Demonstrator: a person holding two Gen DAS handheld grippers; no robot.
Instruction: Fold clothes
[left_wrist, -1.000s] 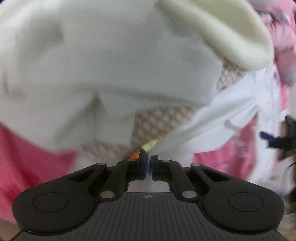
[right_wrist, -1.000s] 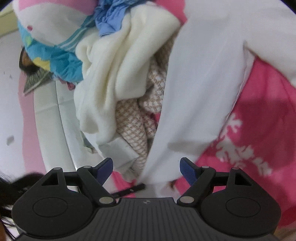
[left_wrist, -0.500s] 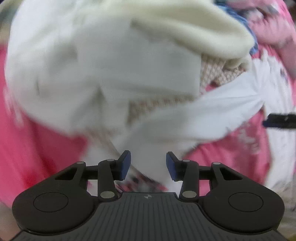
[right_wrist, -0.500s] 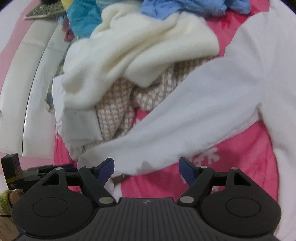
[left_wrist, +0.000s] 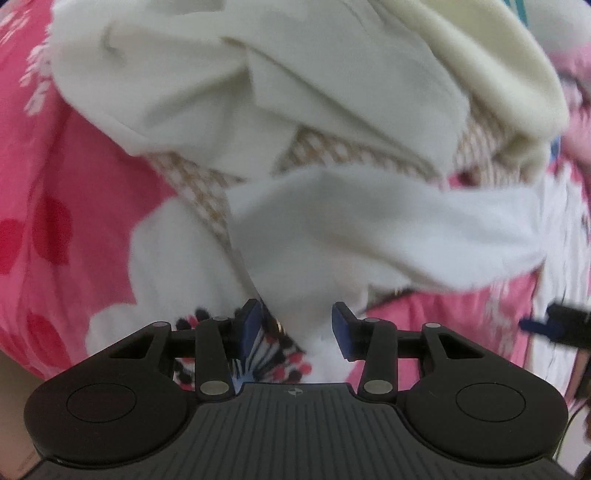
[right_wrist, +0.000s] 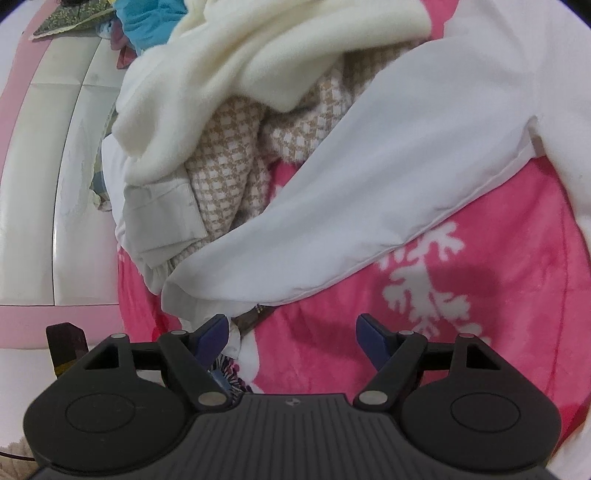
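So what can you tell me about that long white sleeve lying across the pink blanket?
The white sleeve is smooth, thin woven cloth with a stitched seam along its lower edge. It lies stretched slantwise over the pink snowflake blanket, its upper part joining the rest of the white garment at the top right. Its open cuff end points toward the lower left, resting against the beige checked knit and the cream fleece pile. Neither gripper grips it.

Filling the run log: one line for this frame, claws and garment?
left claw: open, just released | right claw: open, empty | white sleeve: lying on pink blanket | fold: not done
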